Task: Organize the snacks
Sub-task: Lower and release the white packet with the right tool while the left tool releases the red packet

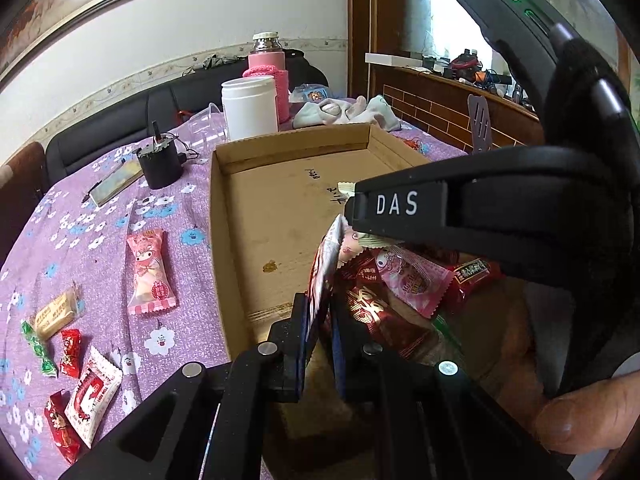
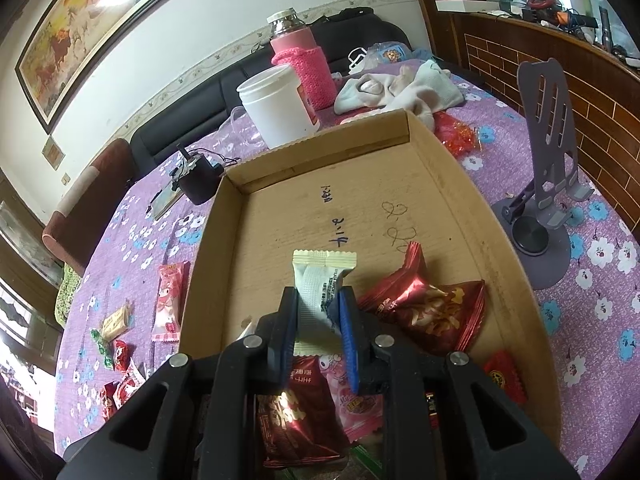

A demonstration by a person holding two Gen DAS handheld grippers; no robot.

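Observation:
A shallow cardboard box (image 1: 224,216) (image 2: 452,176) lies on the purple flowered table. My left gripper (image 1: 320,316) is shut on a red and white snack packet (image 1: 326,264), held edge-on over the box's near end. My right gripper (image 2: 318,304) is shut on a cream snack packet (image 2: 320,280) over the box; in the left wrist view its body crosses above the pile. Red and pink wrapped snacks (image 2: 424,308) (image 1: 404,276) lie in the box's near part. Loose snacks lie on the cloth to the left: a pink packet (image 1: 150,272) (image 2: 170,300) and several small ones (image 1: 68,360) (image 2: 116,344).
Behind the box stand a white jar (image 1: 250,106) (image 2: 278,106), a pink-sleeved flask (image 2: 304,64), a black cup (image 1: 160,164) and crumpled cloths (image 2: 396,88). A grey phone stand (image 2: 544,184) stands right of the box. A dark sofa and a brick-patterned counter lie beyond the table.

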